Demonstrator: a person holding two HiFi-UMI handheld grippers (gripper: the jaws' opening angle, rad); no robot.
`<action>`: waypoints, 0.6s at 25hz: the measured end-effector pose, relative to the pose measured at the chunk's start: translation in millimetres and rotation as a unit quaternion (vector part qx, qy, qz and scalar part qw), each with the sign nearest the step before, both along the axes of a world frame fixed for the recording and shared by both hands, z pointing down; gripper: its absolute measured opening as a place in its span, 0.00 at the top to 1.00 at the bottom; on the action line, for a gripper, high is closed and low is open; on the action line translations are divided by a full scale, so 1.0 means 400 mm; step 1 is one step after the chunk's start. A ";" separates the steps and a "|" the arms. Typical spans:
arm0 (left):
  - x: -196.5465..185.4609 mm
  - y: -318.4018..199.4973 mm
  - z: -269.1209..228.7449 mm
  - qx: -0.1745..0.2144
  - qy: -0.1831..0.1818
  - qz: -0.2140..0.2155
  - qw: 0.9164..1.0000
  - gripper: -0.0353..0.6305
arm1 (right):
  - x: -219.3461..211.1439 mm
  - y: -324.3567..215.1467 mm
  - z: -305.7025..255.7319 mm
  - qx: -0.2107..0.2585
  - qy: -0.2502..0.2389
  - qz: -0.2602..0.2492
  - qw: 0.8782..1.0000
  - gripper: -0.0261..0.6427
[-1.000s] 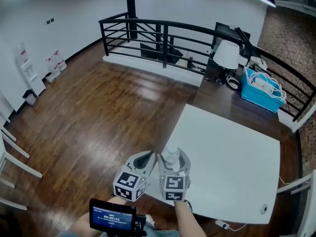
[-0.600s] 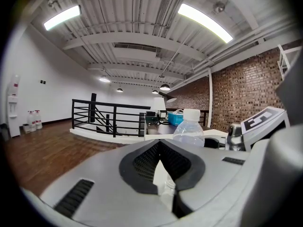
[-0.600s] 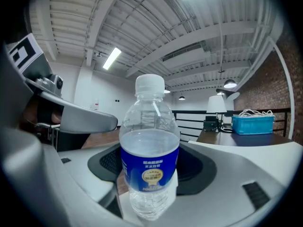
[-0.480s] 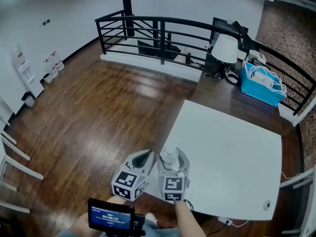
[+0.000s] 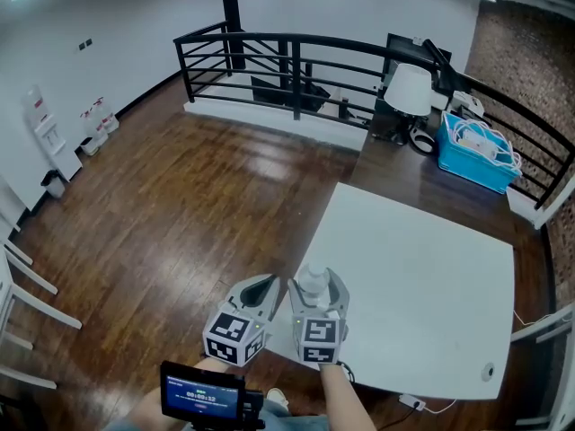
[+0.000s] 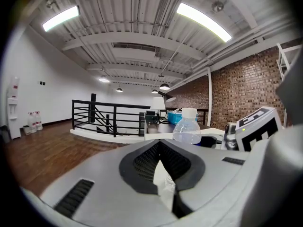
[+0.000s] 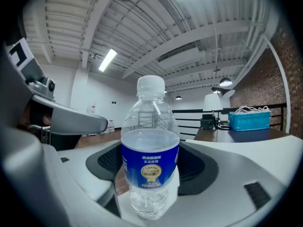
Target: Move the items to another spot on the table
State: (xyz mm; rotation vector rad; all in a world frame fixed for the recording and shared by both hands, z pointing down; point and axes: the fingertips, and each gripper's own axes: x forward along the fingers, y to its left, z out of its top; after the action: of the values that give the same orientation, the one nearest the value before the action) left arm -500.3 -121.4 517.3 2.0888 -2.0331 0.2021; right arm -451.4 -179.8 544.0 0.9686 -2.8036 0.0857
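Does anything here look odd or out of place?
Nothing is spilled or broken. One oddity: the capped water bottle stands upright right at the edge of the white table, where a nudge might knock it to the floor.

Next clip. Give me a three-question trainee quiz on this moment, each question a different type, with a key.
1. True or false: the left gripper's jaws stand wide apart.
2. Multiple choice: what stands between the right gripper's jaws? A) a mug B) a clear water bottle with a blue label C) nothing
3. Short answer: in the head view, at which edge of the white table is the bottle?
Key:
1. False. They are together.
2. B. The jaws have just been opening, with the bottle between them.
3. The left edge, toward the near corner.
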 end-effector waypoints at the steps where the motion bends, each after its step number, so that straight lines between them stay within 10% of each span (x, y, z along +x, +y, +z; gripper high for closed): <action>1: -0.001 0.001 0.002 0.000 -0.001 -0.001 1.000 0.92 | 0.000 -0.001 0.001 0.000 0.001 -0.001 1.000 0.45; 15: 0.002 0.027 -0.009 0.001 -0.008 -0.007 1.000 0.92 | 0.009 0.007 -0.003 -0.006 0.006 -0.008 1.000 0.41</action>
State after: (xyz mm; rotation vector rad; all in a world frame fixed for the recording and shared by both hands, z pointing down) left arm -499.4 -110.5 513.8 2.0801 -2.0574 0.2133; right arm -447.8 -177.1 542.7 0.9423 -2.7960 0.0938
